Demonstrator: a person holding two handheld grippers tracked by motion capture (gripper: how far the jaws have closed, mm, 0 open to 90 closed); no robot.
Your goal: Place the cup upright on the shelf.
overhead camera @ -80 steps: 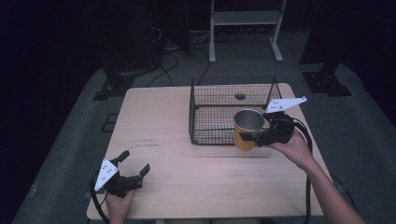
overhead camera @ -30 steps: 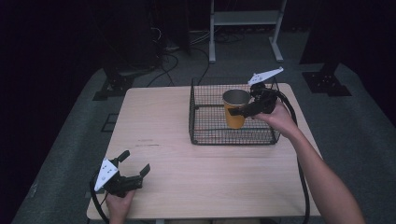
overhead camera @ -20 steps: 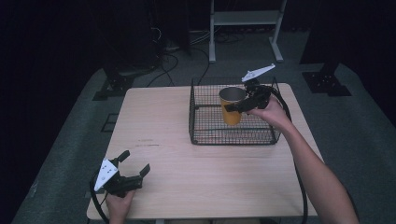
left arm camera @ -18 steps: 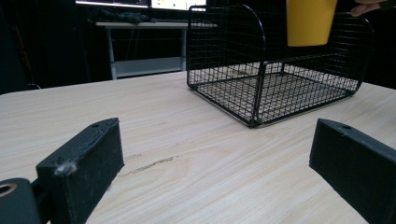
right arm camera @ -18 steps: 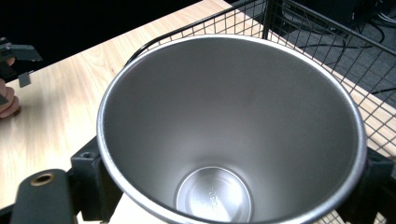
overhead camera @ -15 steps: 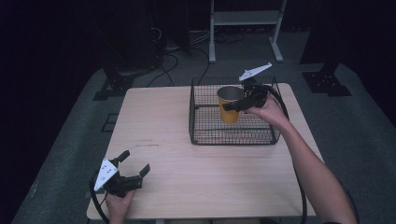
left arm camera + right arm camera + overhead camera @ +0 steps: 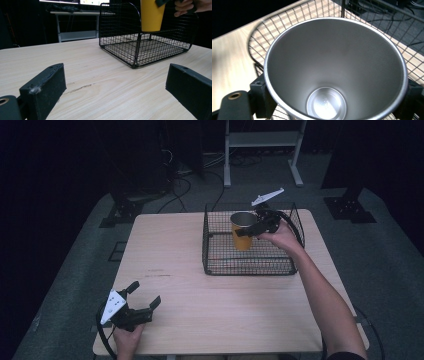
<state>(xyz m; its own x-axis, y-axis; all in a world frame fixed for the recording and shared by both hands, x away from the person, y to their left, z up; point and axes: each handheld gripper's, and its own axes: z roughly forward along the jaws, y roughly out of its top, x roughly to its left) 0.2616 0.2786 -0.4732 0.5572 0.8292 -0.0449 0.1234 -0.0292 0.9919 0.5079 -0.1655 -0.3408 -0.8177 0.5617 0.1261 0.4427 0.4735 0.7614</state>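
Observation:
A yellow cup (image 7: pixel 242 230) with a bare steel inside (image 7: pixel 334 72) hangs upright over the black wire basket (image 7: pixel 215 265) at the table's back right. My right gripper (image 7: pixel 248 226) is shut on the cup, one jaw on each side of it just under the rim. From the left gripper view the cup (image 7: pixel 151 15) floats above the basket (image 7: pixel 120 47) floor, clear of the mesh. Near the front left corner of the table my left gripper (image 7: pixel 145 296) rests open, with only bare wood between its jaws.
The wooden table (image 7: pixel 190 310) has open room between the basket and my left gripper. A metal stand (image 7: pixel 262 142) and cables lie on the dark floor behind the table. The basket's walls rise around the cup on all sides.
My right gripper has carried the cup from the basket's front right corner up over the wall and leftward, and now holds it above the basket's back middle. The left gripper has stayed put.

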